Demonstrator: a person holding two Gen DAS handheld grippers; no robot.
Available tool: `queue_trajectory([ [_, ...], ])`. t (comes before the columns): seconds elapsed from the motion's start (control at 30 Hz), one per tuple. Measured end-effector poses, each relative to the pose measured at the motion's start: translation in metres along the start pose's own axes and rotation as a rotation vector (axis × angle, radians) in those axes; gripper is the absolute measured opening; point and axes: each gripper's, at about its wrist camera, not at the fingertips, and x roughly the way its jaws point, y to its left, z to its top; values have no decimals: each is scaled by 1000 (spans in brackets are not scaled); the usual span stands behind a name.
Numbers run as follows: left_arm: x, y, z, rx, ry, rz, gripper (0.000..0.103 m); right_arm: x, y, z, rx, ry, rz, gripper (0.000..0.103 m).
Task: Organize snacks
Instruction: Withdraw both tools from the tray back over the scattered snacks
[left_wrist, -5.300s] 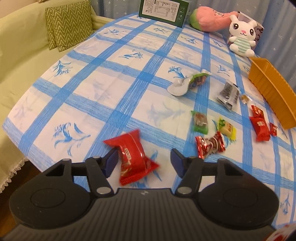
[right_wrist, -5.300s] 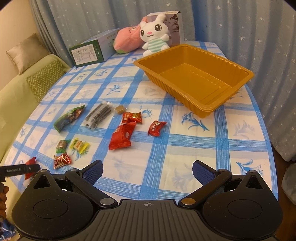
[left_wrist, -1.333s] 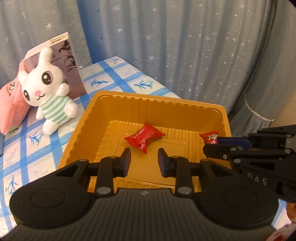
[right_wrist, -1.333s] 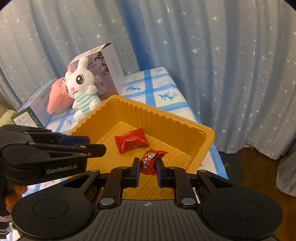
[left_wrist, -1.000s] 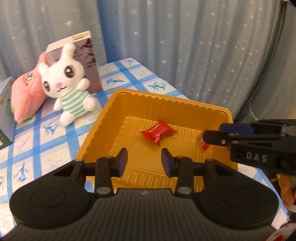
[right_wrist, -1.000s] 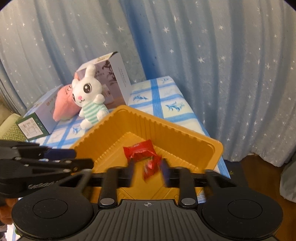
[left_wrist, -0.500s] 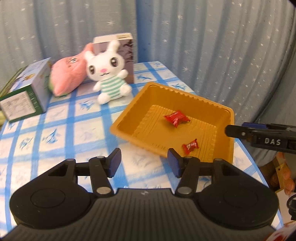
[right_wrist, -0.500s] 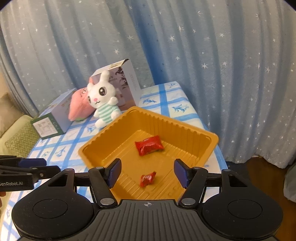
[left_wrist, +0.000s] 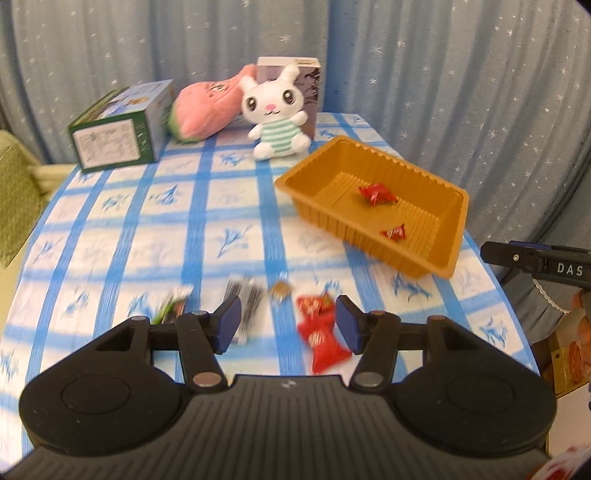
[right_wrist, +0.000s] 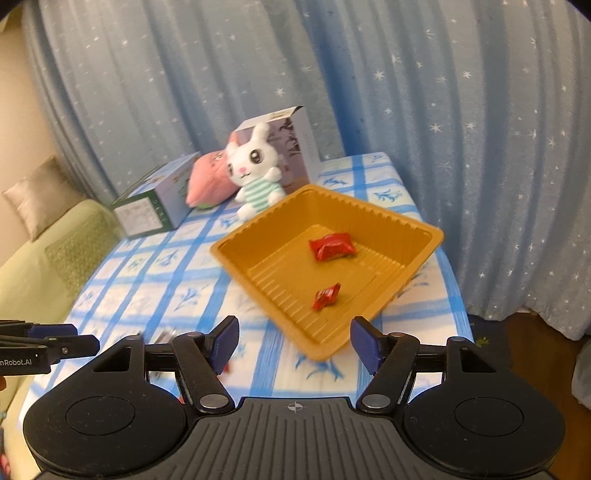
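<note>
The orange tray (left_wrist: 306, 192) (right_wrist: 236, 258) stands on the checked tablecloth at the right and holds a large red packet (left_wrist: 376, 194) (right_wrist: 332, 248) and a small red candy (left_wrist: 394, 232) (right_wrist: 325, 296). My left gripper (left_wrist: 288, 325) is open and empty above loose snacks: two red packets (left_wrist: 321, 328), a gold candy (left_wrist: 280, 289), a dark striped packet (left_wrist: 248, 295) and a green packet (left_wrist: 173, 304). My right gripper (right_wrist: 297, 343) is open and empty, in front of the tray's near corner; its finger also shows in the left wrist view (left_wrist: 535, 258).
A white bunny toy (left_wrist: 275, 114) (right_wrist: 255, 170), a pink plush (left_wrist: 207, 107), a grey box (left_wrist: 295, 74) and a green-and-white box (left_wrist: 118, 129) stand at the table's far end. Blue star curtains hang behind. A green sofa (right_wrist: 44, 258) lies left.
Both grippers have dropped their red snacks into the tray, opened wide and pulled back from it. The left one now hangs over the loose snacks.
</note>
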Motion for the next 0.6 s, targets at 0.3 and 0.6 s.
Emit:
queue_trajectory([
  [0.3, -41, 3, -51, -66, 4, 60, 54, -25, 14, -34, -64, 52, 50, 68],
  [0.6, -65, 13, -89, -133, 13, 122, 54, -32, 24, -62, -121, 122, 90, 68],
])
